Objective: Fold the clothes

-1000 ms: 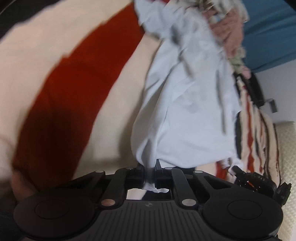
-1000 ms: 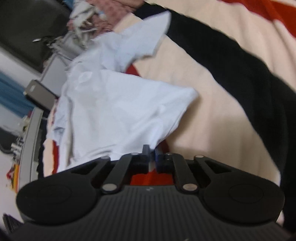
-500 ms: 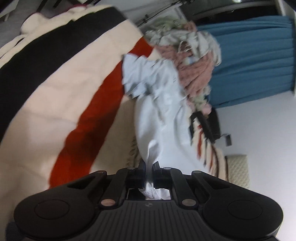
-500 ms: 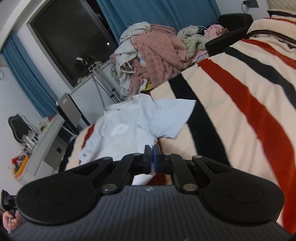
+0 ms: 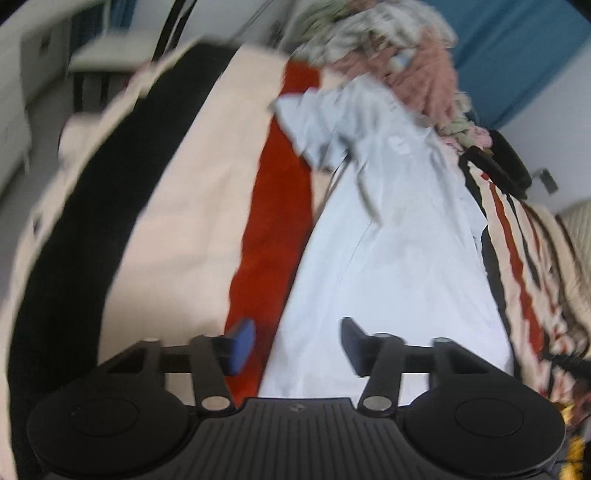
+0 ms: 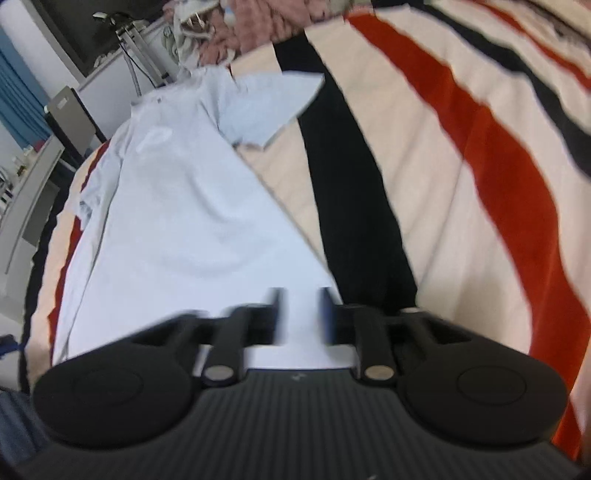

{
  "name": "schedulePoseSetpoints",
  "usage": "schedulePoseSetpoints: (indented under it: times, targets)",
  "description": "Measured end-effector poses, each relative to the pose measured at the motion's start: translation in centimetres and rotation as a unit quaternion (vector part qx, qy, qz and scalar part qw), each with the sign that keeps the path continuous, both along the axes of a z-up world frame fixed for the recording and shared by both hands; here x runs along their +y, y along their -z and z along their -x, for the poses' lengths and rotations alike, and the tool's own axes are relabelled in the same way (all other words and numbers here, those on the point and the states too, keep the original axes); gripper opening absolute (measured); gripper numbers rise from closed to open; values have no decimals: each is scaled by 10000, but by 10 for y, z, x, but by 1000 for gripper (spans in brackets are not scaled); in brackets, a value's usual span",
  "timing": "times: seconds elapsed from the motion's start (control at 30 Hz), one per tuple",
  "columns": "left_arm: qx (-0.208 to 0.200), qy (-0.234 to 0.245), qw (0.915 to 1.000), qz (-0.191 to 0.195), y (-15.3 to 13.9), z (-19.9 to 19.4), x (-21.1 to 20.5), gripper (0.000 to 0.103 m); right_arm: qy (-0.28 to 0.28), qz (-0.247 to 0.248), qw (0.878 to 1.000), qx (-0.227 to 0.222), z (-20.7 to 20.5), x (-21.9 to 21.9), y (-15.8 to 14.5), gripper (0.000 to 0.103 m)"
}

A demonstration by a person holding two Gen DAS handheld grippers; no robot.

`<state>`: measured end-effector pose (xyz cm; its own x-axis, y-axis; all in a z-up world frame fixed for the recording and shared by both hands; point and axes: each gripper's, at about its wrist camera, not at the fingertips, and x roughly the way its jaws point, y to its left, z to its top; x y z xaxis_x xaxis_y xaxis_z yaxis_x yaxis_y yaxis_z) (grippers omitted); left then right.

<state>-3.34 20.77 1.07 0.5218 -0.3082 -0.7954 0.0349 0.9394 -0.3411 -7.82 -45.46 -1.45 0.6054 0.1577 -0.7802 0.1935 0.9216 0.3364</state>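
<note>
Left gripper (image 5: 297, 343): its fingers (image 5: 242, 345) stand wide apart and hold nothing. The left one carries a blue pad and sits over the red stripe; the right one sits over the pale shirt's near hem.

Right gripper (image 6: 300, 315): its fingers (image 6: 275, 314) are parted by a moderate gap, blurred by motion, with nothing clamped between them. Pale cloth shows through the gap.

Shirt (image 5: 399, 258): a light blue short-sleeved shirt lies spread out lengthwise on the bed, hem toward both grippers, collar at the far end. In the right wrist view (image 6: 184, 229) it looks fairly flat, with a faint pale mark on the chest.

Sleeves: one sleeve (image 6: 269, 107) spreads out sideways onto the black stripe; in the left wrist view the other sleeve (image 5: 306, 125) is rumpled and lies across the red stripe.

Bedspread (image 6: 461, 177): cream with broad red and black stripes; it covers the bed under the shirt and carries on to both sides (image 5: 177, 206).

Clothes pile (image 5: 406, 48): a heap of pink, white and greenish garments sits at the far end of the bed, just beyond the shirt's collar. The same heap shows at the top of the right wrist view (image 6: 251, 26).

Surroundings: a blue curtain (image 5: 517, 48) hangs behind the pile, and a black chair (image 5: 506, 166) stands beside the bed. Both views are softened by motion blur.
</note>
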Motion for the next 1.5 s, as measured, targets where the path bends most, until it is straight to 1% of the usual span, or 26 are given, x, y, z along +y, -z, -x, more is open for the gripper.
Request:
schedulePoseSetpoints:
  times: [0.03,0.07,0.13,0.27,0.37,0.47,0.57,0.63,0.7,0.77,0.87,0.9,1.0,1.07,1.23,1.33,1.5]
  targets:
    - [-161,34,9998,-125,-6,0,-9,66,18,35,9999,-135,-1,3,-6,70]
    - [-333,63,9991,-242,-15,4,-17,71,15,83,9996,-261,-2,8,-12,73]
    - [-692,111,9967,-416,-32,7,-37,79,-47,231,9984,-511,-7,22,-26,72]
    - [-1332,229,9892,-561,-57,-5,-80,83,-261,449,9932,-1041,-20,59,-55,72]
    - [-1747,251,9829,-517,-72,-13,-113,90,-421,462,9870,-1482,-32,93,-69,72]
    - [-2126,263,9759,-422,-83,-16,-142,91,-517,561,9780,-1943,-41,128,-78,72]
    - [-2399,217,9698,-388,-79,-20,-166,91,-553,616,9699,-2290,-51,157,-77,72]
    - [-2515,211,9665,-457,-68,-25,-179,91,-521,630,9668,-2419,-55,169,-69,72]
    - [-2640,183,9631,-494,-54,-25,-182,93,-490,643,9636,-2547,-58,180,-61,72]
    - [-2742,143,9597,-608,-36,-27,-182,94,-460,715,9597,-2678,-59,190,-51,72]
    - [-2808,73,9561,-836,-13,-26,-179,94,-448,994,9512,-2888,-52,201,-31,72]
    - [-2784,67,9563,-893,-5,-26,-179,94,-437,1084,9485,-2945,-50,204,-25,72]
    - [-2685,146,9581,-984,10,-28,-181,94,-312,1154,9489,-2920,-47,202,-8,72]
    - [-2596,172,9606,-977,15,-30,-184,94,-276,1140,9495,-2912,-48,201,-4,72]
    - [-2402,169,9666,-882,25,-34,-187,94,-183,1252,9441,-3045,-47,206,-3,72]
    - [-2271,145,9700,-856,30,-37,-186,94,-199,1286,9450,-3001,-48,208,-1,72]
    - [-2300,103,9685,-944,31,-36,-186,94,-221,1317,9481,-2887,-48,212,5,72]
